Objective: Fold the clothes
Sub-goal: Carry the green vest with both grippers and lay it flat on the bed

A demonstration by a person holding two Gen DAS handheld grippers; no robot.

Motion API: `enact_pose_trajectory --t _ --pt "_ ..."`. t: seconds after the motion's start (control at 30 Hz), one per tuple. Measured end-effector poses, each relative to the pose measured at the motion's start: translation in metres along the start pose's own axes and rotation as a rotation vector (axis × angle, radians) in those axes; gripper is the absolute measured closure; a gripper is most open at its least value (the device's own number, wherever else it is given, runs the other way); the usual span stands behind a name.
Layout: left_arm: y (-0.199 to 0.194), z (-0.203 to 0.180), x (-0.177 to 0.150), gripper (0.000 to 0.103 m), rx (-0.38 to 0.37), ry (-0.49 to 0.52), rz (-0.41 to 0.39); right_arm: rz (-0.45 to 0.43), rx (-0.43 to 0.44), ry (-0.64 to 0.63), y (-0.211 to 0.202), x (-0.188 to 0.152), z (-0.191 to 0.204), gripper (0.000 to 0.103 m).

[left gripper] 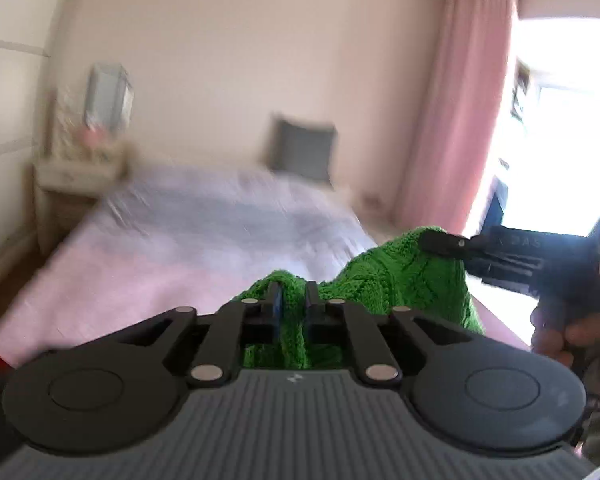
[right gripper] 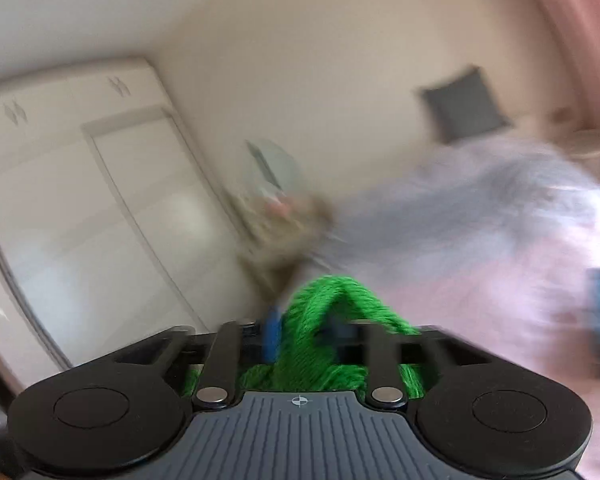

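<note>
A bright green knitted garment [left gripper: 404, 276] is held up above a bed. My left gripper [left gripper: 293, 300] is shut on a bunched edge of it, the knit pinched between its blue-padded fingers. In the left wrist view my right gripper [left gripper: 440, 242] reaches in from the right, held by a hand [left gripper: 556, 332], and clamps another part of the same garment. In the blurred right wrist view the green knitted garment [right gripper: 340, 320] rises in a fold between the fingers of my right gripper [right gripper: 306, 330], which is shut on it. The lower part of the garment is hidden behind the gripper bodies.
The bed [left gripper: 172, 248] with a pale pink and lilac cover spreads below and ahead. A grey pillow [left gripper: 302, 150] leans on the far wall. A bedside table [left gripper: 76, 172] stands at left, a pink curtain [left gripper: 460, 112] and bright window at right, white wardrobe doors [right gripper: 80, 208].
</note>
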State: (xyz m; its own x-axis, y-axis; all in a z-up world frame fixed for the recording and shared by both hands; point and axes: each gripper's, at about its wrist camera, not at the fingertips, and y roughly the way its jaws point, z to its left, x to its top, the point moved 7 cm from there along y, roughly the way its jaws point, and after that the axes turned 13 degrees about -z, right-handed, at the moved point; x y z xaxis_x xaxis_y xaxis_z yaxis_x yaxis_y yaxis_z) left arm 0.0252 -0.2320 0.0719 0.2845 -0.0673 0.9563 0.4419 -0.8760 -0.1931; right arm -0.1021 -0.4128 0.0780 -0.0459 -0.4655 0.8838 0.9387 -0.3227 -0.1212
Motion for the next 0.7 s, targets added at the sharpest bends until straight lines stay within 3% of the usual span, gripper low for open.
enact_pose_trajectory --t 0.03,0.13,0.27,0.4,0.53,0.7 --pt "0.005 -0.014 -0.014 0.094 0.003 0.002 0.037 0.024 -0.056 -0.025 -0.015 -0.003 -0.021 0.029" --pt "0.014 -0.05 -0.06 0.089 0.023 -0.005 0.153 0.135 -0.197 -0.058 -0.065 -0.022 -0.085 0.029" --pt "0.016 -0.074 -0.138 0.088 0.111 -0.03 0.345 0.291 -0.356 -0.024 -0.146 -0.057 -0.163 0.029" --pt "-0.013 -0.092 -0.205 0.088 0.206 -0.06 0.489 0.446 -0.453 -0.06 -0.216 -0.095 -0.216 0.029" --pt "-0.065 -0.093 -0.254 0.088 0.287 -0.101 0.587 0.561 -0.461 -0.079 -0.246 -0.125 -0.241 0.029" --pt "-0.102 -0.109 -0.269 0.085 0.344 -0.096 0.607 0.626 -0.357 -0.138 -0.249 -0.143 -0.227 0.029"
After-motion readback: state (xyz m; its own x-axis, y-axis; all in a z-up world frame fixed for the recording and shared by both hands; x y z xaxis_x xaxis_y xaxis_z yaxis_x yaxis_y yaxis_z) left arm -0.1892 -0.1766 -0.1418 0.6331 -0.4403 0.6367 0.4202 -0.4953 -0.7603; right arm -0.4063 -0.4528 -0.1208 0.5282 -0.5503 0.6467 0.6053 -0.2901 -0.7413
